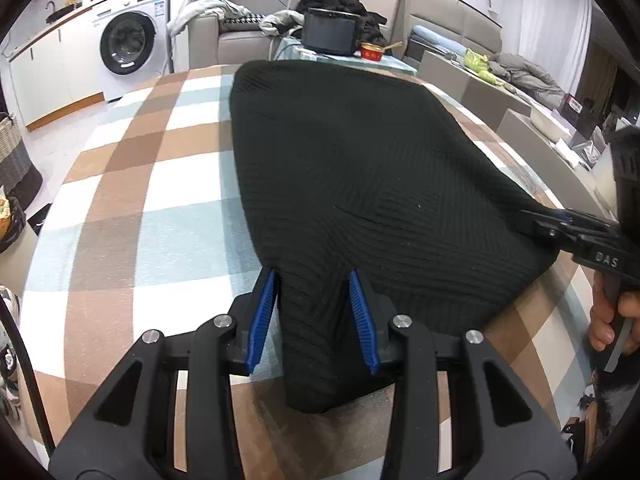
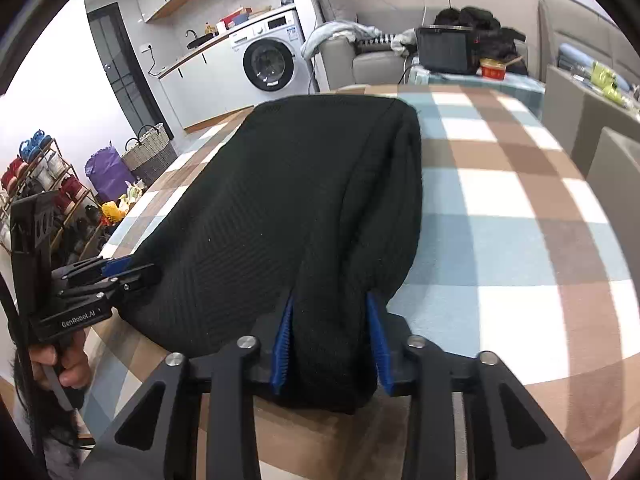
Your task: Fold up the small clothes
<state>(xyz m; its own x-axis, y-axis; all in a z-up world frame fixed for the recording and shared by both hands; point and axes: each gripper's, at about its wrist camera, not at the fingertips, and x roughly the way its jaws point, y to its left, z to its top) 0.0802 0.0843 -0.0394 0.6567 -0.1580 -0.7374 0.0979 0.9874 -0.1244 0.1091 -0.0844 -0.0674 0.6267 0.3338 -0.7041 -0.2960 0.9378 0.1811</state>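
A black ribbed knit garment (image 1: 340, 152) (image 2: 280, 184) lies folded lengthwise on a table with a brown, blue and white checked cloth (image 1: 160, 200) (image 2: 500, 220). My left gripper (image 1: 312, 274) is shut on the garment's near left corner, the fabric bunched between its blue pads (image 1: 262, 320). From the right wrist view, that same gripper (image 2: 148, 270) bites the corner at the left. My right gripper (image 2: 330, 298) is shut on the near right corner, thick folded fabric filling the gap between its pads (image 2: 378, 344). Its tip (image 1: 536, 220) shows at the right, the cloth drawn to a point there.
Beyond the far table edge a small side table carries a black pot (image 1: 330, 34) and a red tin (image 1: 370, 51). A washing machine (image 1: 128, 40), a grey sofa (image 1: 460, 20) and a shoe rack with baskets (image 2: 48, 176) stand around. A hand (image 1: 608, 320) grips the right tool's handle.
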